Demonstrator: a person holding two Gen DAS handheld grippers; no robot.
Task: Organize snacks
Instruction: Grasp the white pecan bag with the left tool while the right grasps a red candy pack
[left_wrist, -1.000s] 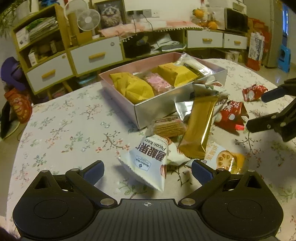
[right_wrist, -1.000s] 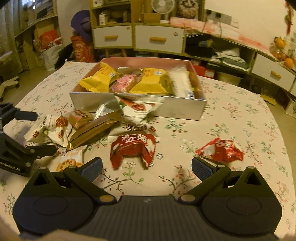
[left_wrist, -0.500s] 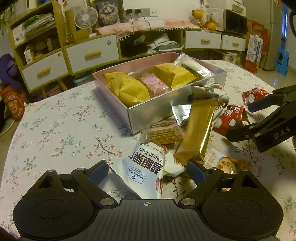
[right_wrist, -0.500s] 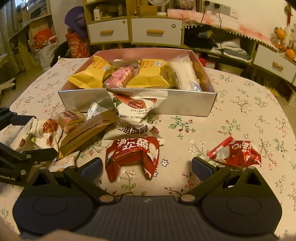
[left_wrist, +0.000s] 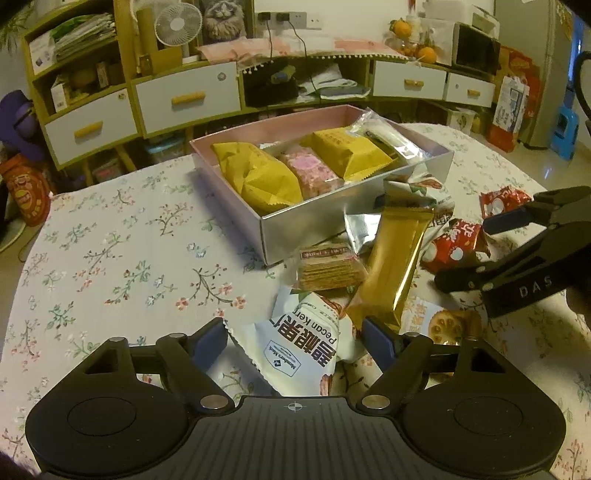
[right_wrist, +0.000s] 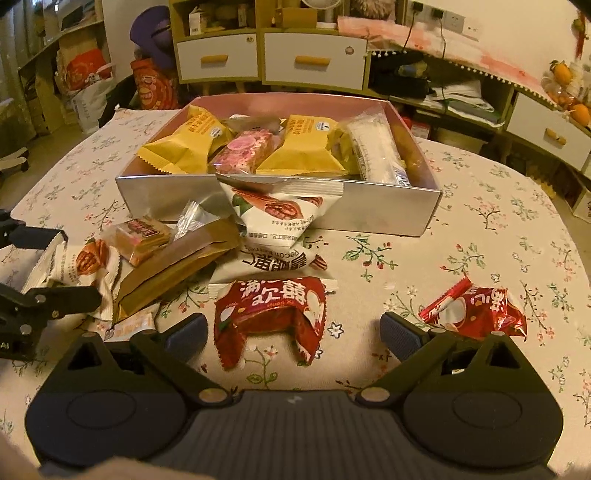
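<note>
A white pecan packet (left_wrist: 303, 350) lies on the flowered tablecloth between the fingers of my left gripper (left_wrist: 293, 338). Its jaws are closing on the packet, and the pads stand just off its edges. In the right wrist view the left gripper (right_wrist: 79, 265) straddles that same packet (right_wrist: 85, 262) at the far left. My right gripper (right_wrist: 293, 332) is open, with a red packet (right_wrist: 269, 317) lying between its fingers, untouched. A silver box (left_wrist: 354, 218) with a pink inside holds yellow, pink and clear-wrapped snacks.
A long gold packet (left_wrist: 395, 262), a cracker packet (left_wrist: 327, 267) and two more pecan packets (right_wrist: 277, 206) lie heaped before the box wall (right_wrist: 166, 199). A second red packet (right_wrist: 476, 310) lies alone at the right. Cabinets with drawers stand behind the table.
My left gripper's fingers have drawn inward around the white pecan packet. The right gripper has edged forward over the red packet, which now lies deeper between its fingers.
</note>
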